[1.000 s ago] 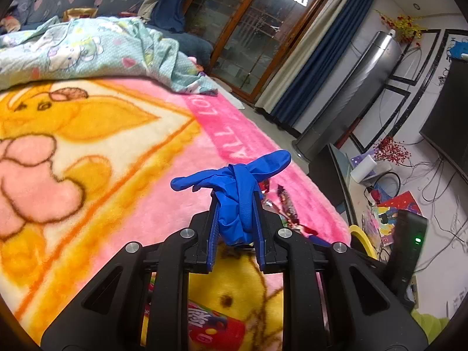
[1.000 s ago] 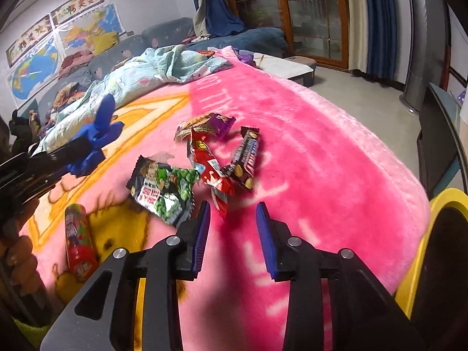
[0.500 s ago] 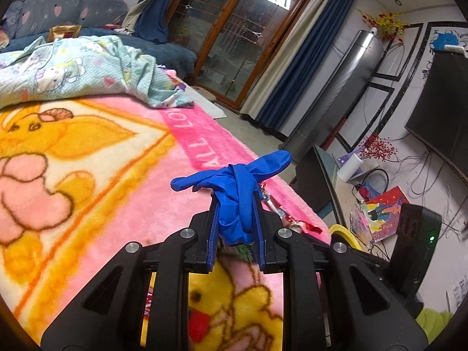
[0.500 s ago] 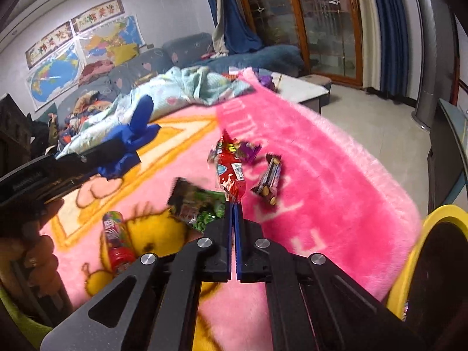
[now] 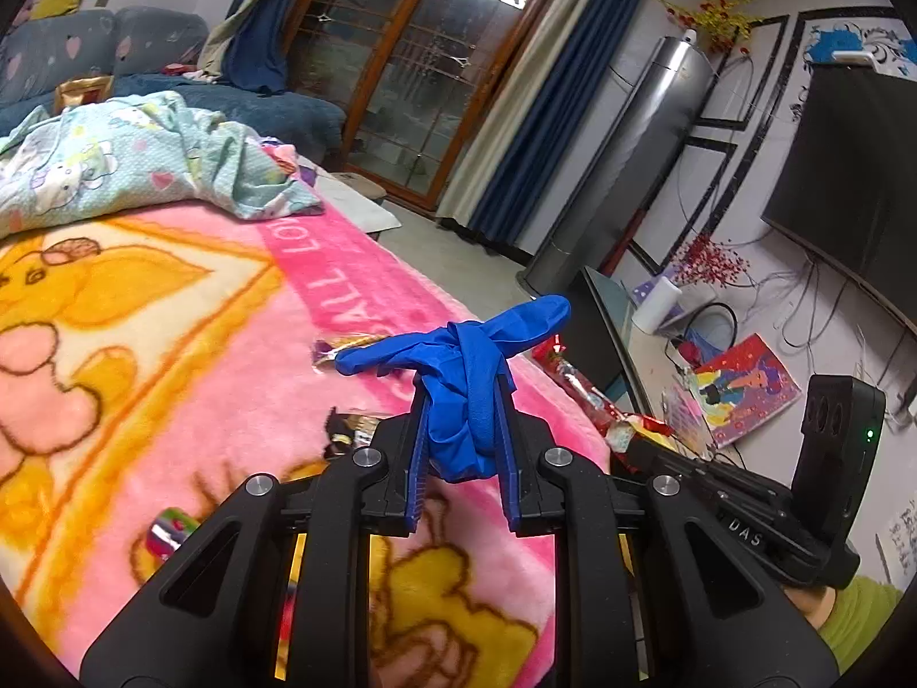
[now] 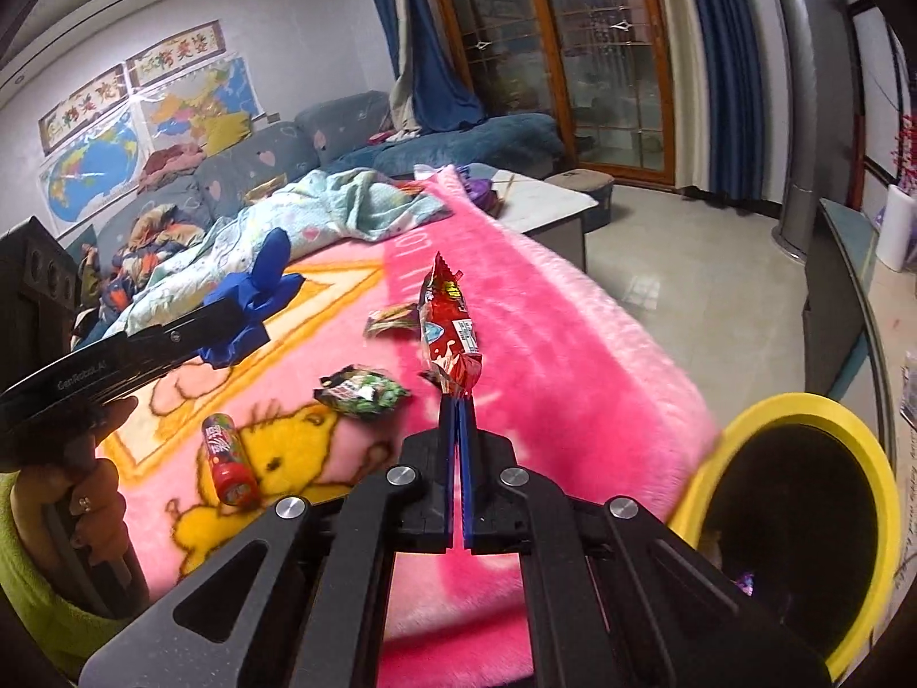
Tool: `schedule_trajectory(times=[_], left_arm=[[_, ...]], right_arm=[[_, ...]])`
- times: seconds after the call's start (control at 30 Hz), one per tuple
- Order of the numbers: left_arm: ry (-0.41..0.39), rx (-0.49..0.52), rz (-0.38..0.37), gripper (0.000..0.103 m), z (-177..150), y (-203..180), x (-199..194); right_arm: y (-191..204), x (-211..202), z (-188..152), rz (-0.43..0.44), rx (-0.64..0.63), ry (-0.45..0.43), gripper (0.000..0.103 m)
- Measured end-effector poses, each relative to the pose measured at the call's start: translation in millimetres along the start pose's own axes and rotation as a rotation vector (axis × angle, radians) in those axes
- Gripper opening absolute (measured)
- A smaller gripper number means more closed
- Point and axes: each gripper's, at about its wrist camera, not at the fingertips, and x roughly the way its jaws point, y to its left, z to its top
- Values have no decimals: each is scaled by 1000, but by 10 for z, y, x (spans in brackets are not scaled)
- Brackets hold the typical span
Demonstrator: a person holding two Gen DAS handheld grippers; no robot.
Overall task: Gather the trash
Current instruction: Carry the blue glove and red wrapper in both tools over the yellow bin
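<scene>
Now right gripper (image 6: 457, 401) fingers pinched shut on red snack wrapper (image 6: 447, 321), lifted above pink blanket (image 6: 573, 355), left gripper (image 5: 461, 441) fingers clamping knotted blue glove (image 5: 464, 367), yellow-rimmed bin (image 6: 791, 407) apparently just beside the blanket's edge.

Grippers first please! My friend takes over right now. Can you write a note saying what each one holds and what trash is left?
Left gripper: shut on blue glove.
Right gripper: shut on red wrapper, lifted off the pink blanket.
Yellow bin: at the blanket's right edge.
Done: two pieces picked up.
Left: drop both in the bin, then collect green packet, small wrapper and red tube.
</scene>
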Motion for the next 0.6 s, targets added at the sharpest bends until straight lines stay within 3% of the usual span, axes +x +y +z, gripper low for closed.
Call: schedule_trajectory(times=[0.6], left_arm=[[32, 110, -65, 14, -115, -487, 116]], right_arm=[[-530, -572, -121, -127, 72, -70, 2]])
